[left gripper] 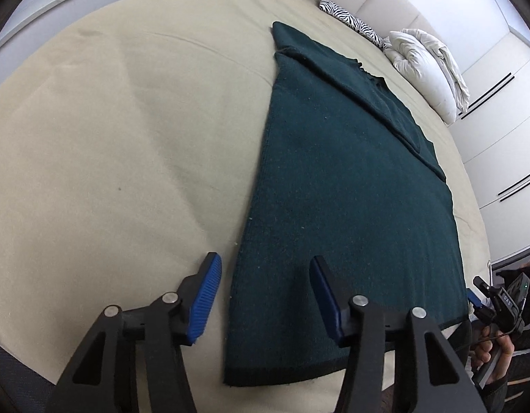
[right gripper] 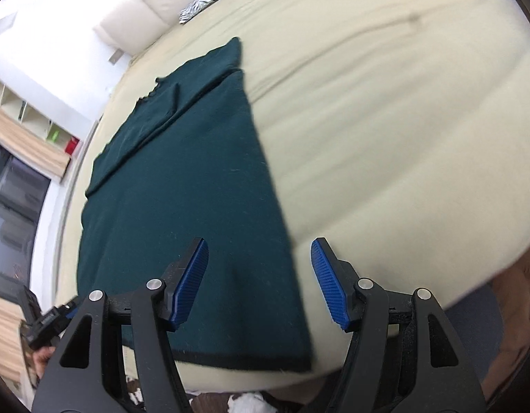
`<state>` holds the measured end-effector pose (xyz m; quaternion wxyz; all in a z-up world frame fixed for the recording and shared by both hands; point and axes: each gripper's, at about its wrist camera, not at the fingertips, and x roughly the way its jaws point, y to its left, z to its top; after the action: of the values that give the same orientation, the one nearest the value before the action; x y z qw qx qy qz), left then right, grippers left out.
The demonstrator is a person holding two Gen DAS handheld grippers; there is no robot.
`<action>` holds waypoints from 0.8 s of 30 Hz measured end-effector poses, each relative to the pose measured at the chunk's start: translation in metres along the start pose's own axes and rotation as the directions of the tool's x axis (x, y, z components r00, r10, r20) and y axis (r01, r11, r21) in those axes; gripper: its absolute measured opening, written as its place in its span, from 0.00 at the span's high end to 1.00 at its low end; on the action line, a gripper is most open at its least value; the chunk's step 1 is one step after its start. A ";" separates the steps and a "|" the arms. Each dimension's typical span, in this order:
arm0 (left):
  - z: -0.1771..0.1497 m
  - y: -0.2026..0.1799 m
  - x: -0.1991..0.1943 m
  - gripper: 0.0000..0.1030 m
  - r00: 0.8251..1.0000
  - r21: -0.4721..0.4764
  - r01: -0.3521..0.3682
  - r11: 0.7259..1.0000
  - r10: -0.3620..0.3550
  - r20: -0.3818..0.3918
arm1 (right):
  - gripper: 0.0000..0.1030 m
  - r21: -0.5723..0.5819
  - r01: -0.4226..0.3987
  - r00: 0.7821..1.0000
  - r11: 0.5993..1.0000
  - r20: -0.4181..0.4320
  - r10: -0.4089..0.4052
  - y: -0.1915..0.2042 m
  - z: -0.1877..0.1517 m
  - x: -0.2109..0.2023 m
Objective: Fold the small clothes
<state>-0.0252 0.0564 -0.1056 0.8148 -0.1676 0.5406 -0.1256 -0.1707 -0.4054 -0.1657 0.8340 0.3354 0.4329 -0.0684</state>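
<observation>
Both hand-held grippers (left gripper: pixel 263 277) (right gripper: pixel 259 263) hover parted over green garment (left gripper: pixel 340 206).

Left hand-held gripper (left gripper: pixel 265 292): black plastic scissor-style arms with triangular cut-outs, silver round pivot screws, two fingers faced with ribbed blue pads (left gripper: pixel 206 301). Right hand-held gripper (right gripper: pixel 259 282): same build, black frame, silver screws, ribbed blue pads (right gripper: pixel 328 284). In the left view its black body shows white lettering, a small green light, a thin black cable.
</observation>
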 end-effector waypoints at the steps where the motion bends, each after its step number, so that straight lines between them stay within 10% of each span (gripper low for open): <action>1: 0.000 -0.001 0.000 0.46 1.000 0.006 0.003 1.000 -0.003 -0.007 | 0.41 0.019 -0.009 1.000 1.000 -0.007 0.009 -0.006 -0.002 -0.004; 9: -0.006 -0.008 0.000 0.44 0.999 0.047 0.014 0.999 -0.012 -0.035 | 0.41 0.021 -0.045 0.992 0.999 -0.117 0.047 -0.007 -0.011 -0.001; 15: -0.007 0.004 0.000 0.92 0.998 0.023 0.012 1.000 -0.010 -0.068 | 0.42 0.046 -0.081 0.984 0.996 -0.153 0.088 -0.006 -0.021 0.000; 22: -0.012 0.002 -0.008 0.94 0.998 0.034 0.024 0.999 -0.022 -0.058 | 0.92 0.047 -0.054 0.981 0.997 -0.183 0.062 -0.013 -0.023 0.005; 24: -0.014 0.003 -0.014 0.94 0.998 0.027 0.039 0.999 -0.037 -0.054 | 0.93 0.045 -0.057 0.983 0.997 -0.171 0.064 -0.014 -0.023 0.000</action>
<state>-0.0439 0.0626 -0.1000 0.7999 -0.1629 0.5570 -0.1532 -0.1920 -0.4017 -0.1826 0.7882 0.3696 0.4915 -0.0226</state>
